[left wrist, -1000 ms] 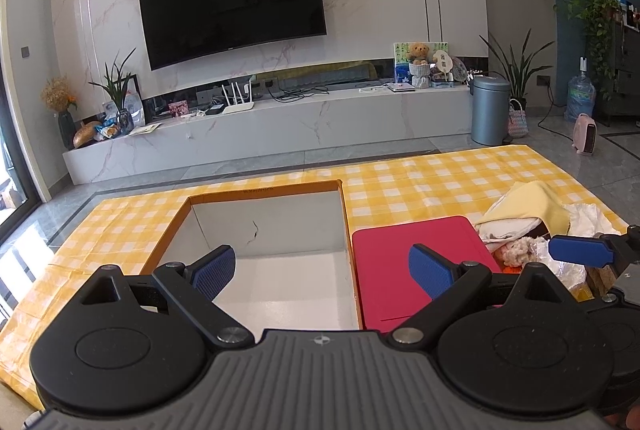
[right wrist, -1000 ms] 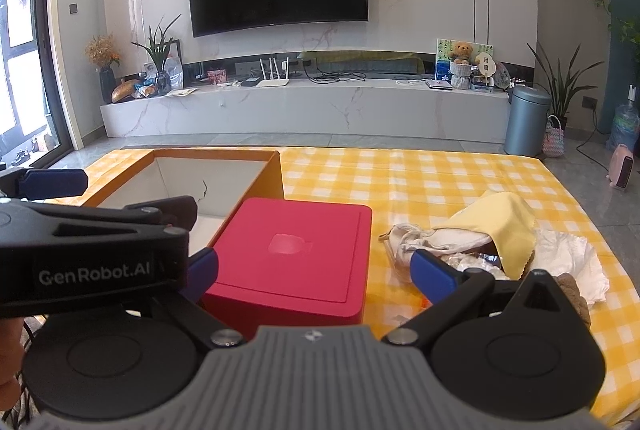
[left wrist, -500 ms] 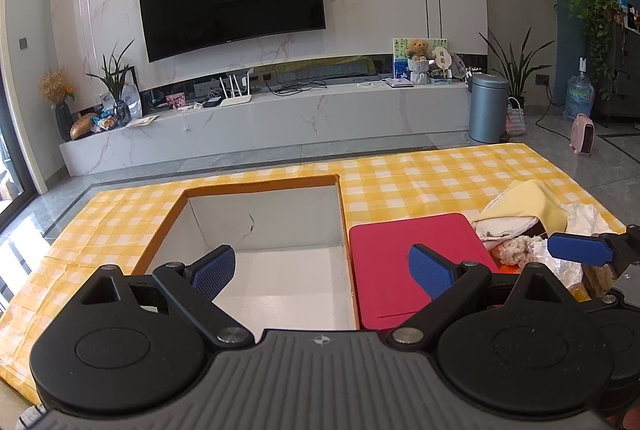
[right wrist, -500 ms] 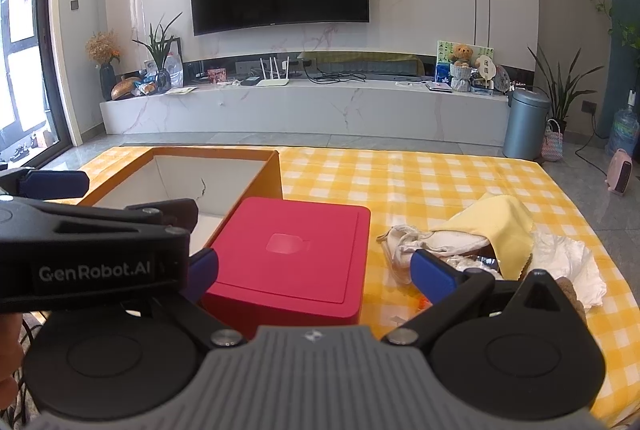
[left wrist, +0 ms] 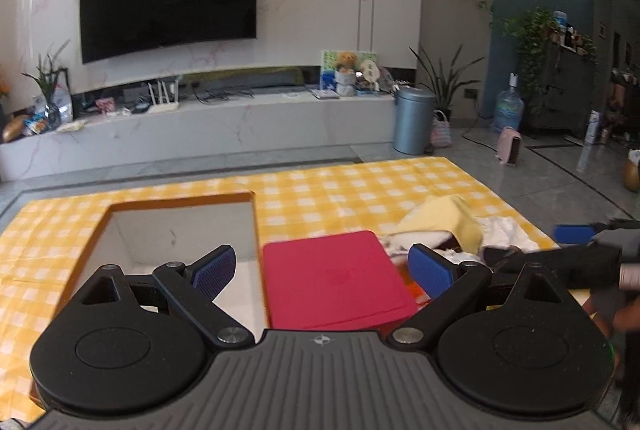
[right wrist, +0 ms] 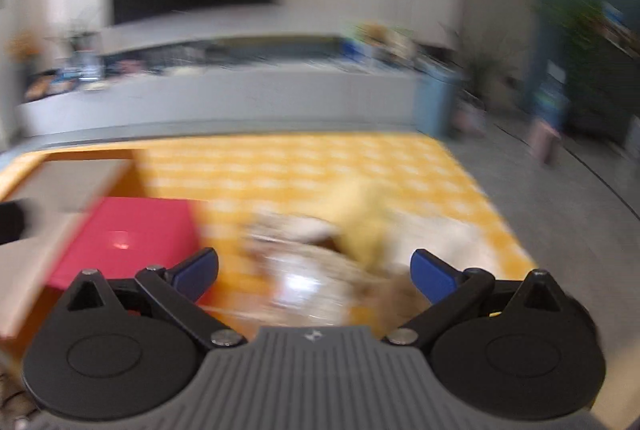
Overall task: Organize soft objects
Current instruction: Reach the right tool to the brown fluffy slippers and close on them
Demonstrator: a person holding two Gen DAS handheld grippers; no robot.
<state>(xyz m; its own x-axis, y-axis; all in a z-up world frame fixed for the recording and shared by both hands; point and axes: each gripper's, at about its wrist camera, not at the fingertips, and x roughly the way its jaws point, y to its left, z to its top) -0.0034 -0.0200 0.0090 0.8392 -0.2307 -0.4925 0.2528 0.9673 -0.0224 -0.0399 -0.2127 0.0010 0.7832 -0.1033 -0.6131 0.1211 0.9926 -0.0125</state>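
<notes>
At the right of the left wrist view, just beyond the red box, lies the heap of soft things: a pale yellow cloth draped over white fabric, all resting on the yellow checked cloth that covers the table. The red box sits at centre frame, its lid on, touching or nearly touching the open cardboard box to its left, which looks empty as far as its inside shows.

The left gripper hangs over the red box with its jaws spread wide and nothing between them. The right gripper is likewise splayed and empty, pointed at the heap from low in the frame.

As a judgement, the risk lies with the right hand: its picture is smeared with motion, so it seems to be travelling fast toward a loose, layered pile. A hurried pinch could catch only the top yellow cloth and drag the rest sideways, or snag two pieces at once. Something shiny, perhaps plastic wrap, glints in the pile and may slip.

The left wrist view gives the sharp layout of boxes and pile and shows the other tool's dark body and a blue pad at its right edge. The right wrist view alone shows the pile head-on, though too blurred to sort its items.
</notes>
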